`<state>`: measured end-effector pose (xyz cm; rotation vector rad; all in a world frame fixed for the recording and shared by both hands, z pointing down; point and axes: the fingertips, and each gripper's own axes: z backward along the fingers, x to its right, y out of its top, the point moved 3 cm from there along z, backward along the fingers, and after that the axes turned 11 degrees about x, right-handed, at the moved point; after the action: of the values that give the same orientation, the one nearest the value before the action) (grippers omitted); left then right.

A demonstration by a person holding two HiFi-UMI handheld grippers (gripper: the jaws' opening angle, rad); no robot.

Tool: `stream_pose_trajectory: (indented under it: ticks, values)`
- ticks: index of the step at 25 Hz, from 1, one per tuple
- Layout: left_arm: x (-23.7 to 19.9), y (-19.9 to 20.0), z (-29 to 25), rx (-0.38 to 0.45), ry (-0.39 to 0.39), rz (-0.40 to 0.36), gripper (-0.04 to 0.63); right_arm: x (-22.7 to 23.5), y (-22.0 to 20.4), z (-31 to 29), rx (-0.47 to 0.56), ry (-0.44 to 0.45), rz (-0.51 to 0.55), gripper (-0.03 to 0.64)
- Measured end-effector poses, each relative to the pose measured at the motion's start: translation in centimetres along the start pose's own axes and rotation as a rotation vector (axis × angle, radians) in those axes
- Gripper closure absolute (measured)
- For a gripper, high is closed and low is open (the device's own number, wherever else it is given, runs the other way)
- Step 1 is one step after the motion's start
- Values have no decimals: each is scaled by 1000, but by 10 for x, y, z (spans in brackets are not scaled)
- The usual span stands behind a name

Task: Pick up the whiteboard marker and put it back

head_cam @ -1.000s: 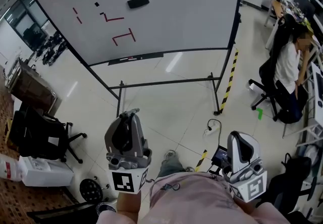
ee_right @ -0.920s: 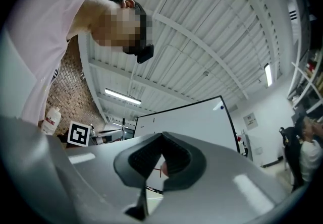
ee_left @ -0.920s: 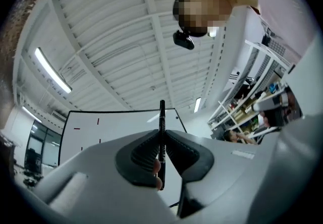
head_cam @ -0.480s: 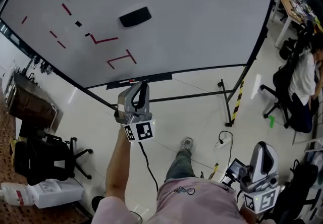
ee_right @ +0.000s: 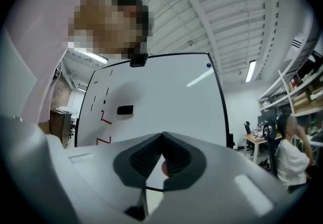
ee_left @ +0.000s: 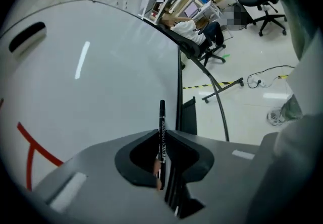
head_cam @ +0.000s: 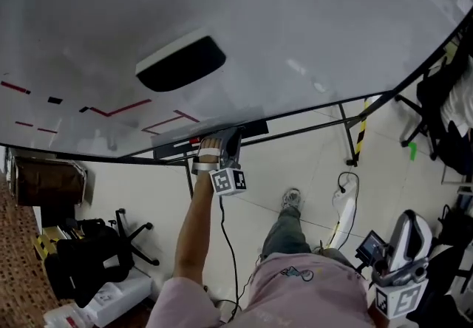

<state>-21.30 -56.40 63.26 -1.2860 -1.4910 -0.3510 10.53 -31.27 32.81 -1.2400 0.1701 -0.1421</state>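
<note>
A slim black whiteboard marker [ee_left: 161, 132] is clamped between the jaws of my left gripper [ee_left: 162, 140], its tip pointing past them toward the whiteboard [ee_left: 101, 81]. In the head view the left gripper [head_cam: 222, 143] is stretched out on a bare arm to the dark tray [head_cam: 251, 128] along the board's lower edge, and the marker itself is hidden there. My right gripper [head_cam: 411, 229] hangs low at the bottom right, far from the board. In its own view the right gripper [ee_right: 161, 140] is shut with nothing in it.
A black eraser [head_cam: 181, 64] sticks to the whiteboard [head_cam: 310, 24] above red and black strokes [head_cam: 118, 108]. The board's stand leg [head_cam: 347, 134], striped floor tape [head_cam: 361, 134], a power strip with cable [head_cam: 344, 208] and a black office chair [head_cam: 81, 256] are below.
The left gripper has swung out from beside the body and reached the board's tray. The view has closed in on the whiteboard. The right gripper has dropped toward the lower right corner.
</note>
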Motion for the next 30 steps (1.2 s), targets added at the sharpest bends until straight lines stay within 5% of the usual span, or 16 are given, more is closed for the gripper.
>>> stream_pose_trajectory:
  ticks: [3,10,14,16,20,22,26,30]
  values:
    - [17,-8,-8,-48,-59,13,545,-4,-11,-23,-24,29,2,614]
    - [18,-9,-14,-82,-57,65,479,0,-17,-40,-28,67,-44,614]
    - [5,6,4,-85,22,30,479,5,-7,-19,-13,74,-40,614]
    - [-18,29,34,-58,165,103,479,6,5,2,11,75,-38,614]
    - [-104,127,159,254,652,640,526,16,38,62,113,87,-36,614]
    - [-119,189,238,425,811,815,554,19,55,104,163,97,-55,614]
    - [-77,306,375,681,921,953,555,17,87,202,225,145,-99,614]
    - [-29,397,485,775,939,941,555,11,126,284,259,180,-133,614]
